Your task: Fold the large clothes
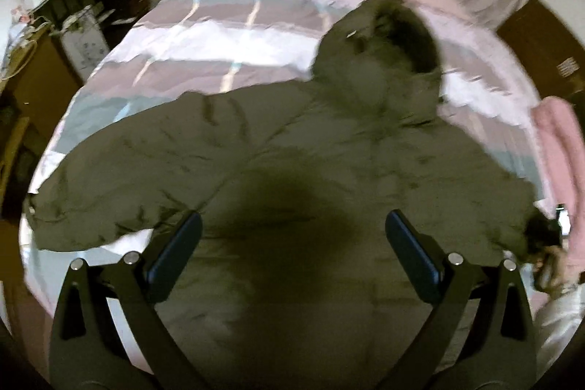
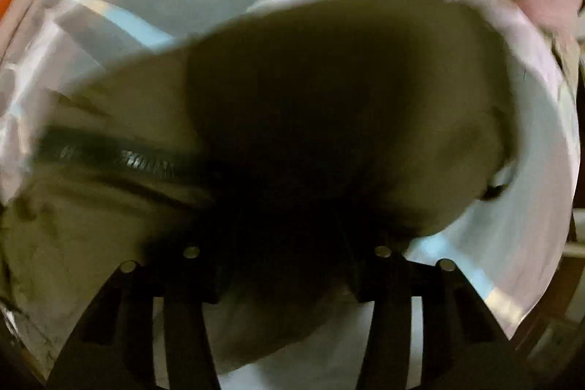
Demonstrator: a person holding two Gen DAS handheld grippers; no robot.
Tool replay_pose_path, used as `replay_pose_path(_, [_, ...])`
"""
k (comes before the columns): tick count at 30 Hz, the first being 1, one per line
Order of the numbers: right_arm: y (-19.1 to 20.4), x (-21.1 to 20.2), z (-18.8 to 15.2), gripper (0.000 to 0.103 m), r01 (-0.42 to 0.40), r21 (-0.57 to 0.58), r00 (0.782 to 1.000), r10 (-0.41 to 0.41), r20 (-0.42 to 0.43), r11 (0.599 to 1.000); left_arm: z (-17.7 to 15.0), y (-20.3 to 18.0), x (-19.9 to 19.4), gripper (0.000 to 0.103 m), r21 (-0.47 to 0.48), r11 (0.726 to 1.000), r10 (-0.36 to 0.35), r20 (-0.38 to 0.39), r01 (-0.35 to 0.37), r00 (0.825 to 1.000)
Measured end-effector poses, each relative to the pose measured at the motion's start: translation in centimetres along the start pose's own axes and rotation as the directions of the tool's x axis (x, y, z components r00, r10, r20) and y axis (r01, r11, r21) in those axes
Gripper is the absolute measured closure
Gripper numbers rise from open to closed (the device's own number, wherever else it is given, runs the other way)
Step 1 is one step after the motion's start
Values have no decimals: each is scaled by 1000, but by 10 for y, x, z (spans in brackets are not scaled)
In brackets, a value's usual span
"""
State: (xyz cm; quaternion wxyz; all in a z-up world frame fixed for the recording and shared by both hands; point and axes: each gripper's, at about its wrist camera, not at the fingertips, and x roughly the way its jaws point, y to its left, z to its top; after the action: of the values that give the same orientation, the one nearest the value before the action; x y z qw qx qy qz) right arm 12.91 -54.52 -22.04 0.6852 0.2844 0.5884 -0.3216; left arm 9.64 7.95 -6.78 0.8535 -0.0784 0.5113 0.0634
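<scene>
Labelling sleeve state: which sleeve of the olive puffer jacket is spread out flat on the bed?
The sleeve on the image-left of the olive puffer jacket lies stretched out across the striped bedspread. The opposite sleeve ends bunched by the pink blanket.

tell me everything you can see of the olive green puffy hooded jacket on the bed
The olive green puffy hooded jacket lies spread flat on the striped pastel bedspread, hood toward the pillows, one sleeve stretched out sideways. Its fabric looks quilted, padded and wrinkled, with a dark hood lining. The open left gripper hovers over its body. The right wrist view shows a dark zipper and fabric against the right gripper; that grip is too dark to judge.
</scene>
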Motion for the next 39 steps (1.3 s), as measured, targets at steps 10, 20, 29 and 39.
replay_pose_path(10, [69, -114, -86, 31, -368, -287, 928, 367, -58, 884, 28, 86, 63, 2, -106, 989, 96, -66, -103, 993])
replay_pose_path(20, [55, -120, -154, 31, -570, -226, 812, 500, -301, 790, 11, 197, 137, 13, -439, 891, -8, -263, -113, 965])
replay_pose_path(29, [-120, -70, -2, 4, -470, 271, 877, 480, 33, 840, 17, 42, 21, 2, 15, 998, -54, 10, 54, 998])
replay_pose_path(39, [-154, -5, 20, 53, -384, 488, 899, 438, 3, 784, -24, -62, 18, 2, 287, 951, -93, -96, 117, 991])
